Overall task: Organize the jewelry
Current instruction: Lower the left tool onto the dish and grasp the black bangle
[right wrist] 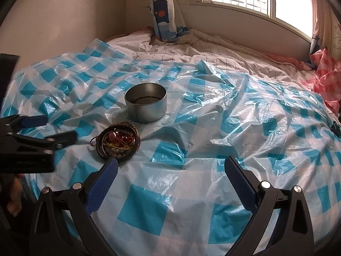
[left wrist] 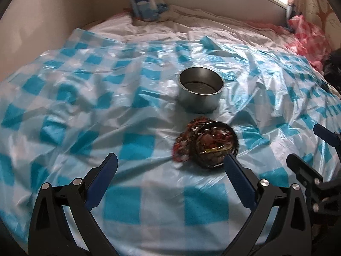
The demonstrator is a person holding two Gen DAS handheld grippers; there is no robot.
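Both claws, left claw (left wrist: pixel 170 166) and right claw (right wrist: pixel 170 168), are wide open and empty. The bracelet pile (left wrist: pixel 205 145) sits mid-bed by the metal tin (left wrist: pixel 201 89). Pinch one bracelet gently, then lift slowly.

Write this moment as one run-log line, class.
left gripper: open, empty | right gripper: open, empty | jewelry: heaped on sheet, ungrasped | tin: upright, behind jewelry

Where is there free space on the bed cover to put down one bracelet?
The checked plastic sheet lies bare to the right of the metal tin and the jewelry pile, and also in front of the right tool. It is crowded only between tin and pile, and left of the pile, where the left tool sits.
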